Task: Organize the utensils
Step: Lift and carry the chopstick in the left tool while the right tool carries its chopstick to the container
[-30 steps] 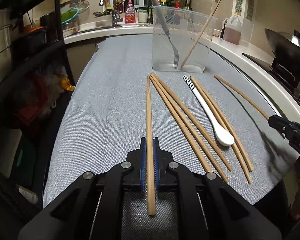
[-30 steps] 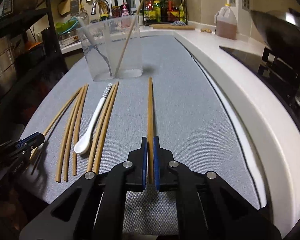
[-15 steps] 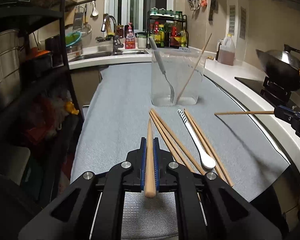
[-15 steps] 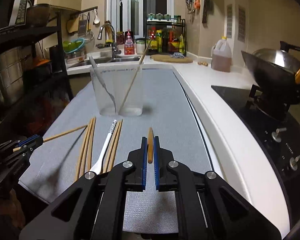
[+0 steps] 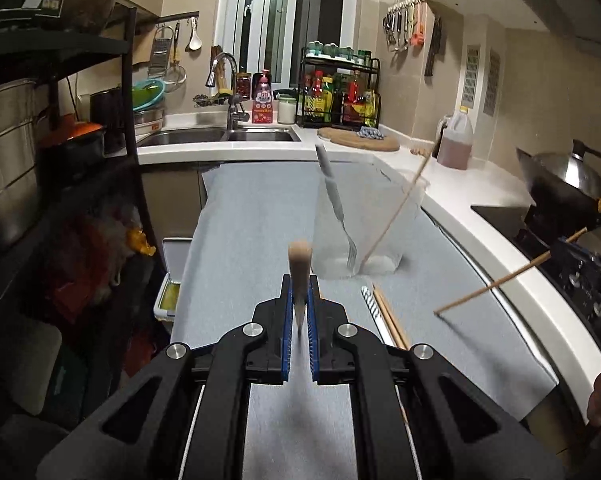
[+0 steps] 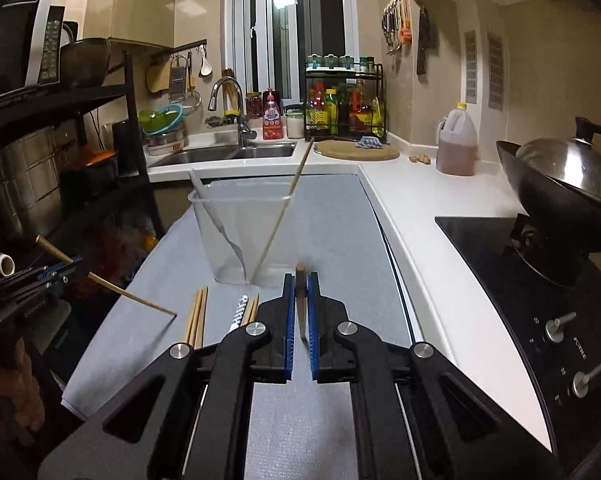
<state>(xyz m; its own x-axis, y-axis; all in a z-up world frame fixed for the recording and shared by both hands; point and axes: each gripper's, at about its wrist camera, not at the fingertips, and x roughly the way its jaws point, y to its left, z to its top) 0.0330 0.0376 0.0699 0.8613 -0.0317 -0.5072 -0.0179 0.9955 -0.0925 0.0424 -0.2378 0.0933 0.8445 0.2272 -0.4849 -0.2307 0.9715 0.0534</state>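
Both grippers, left (image 5: 299, 312) and right (image 6: 300, 308), are pinched on one chopstick each, tips angled down for dropping into the clear container (image 6: 244, 232) ahead.

a home kitchen is being shown. a steel sink (image 6: 236, 154) with a curved tap (image 6: 230, 110) is being seen under a window (image 6: 288, 32), beside a rack of sauce bottles (image 6: 342, 106). a wok (image 6: 560, 188) is being held on a black hob (image 6: 540, 300) with knobs. a grater and ladle (image 6: 188, 70) are being hung on the wall. a white counter (image 6: 420, 200) is being covered partly by a grey mat (image 6: 340, 216).
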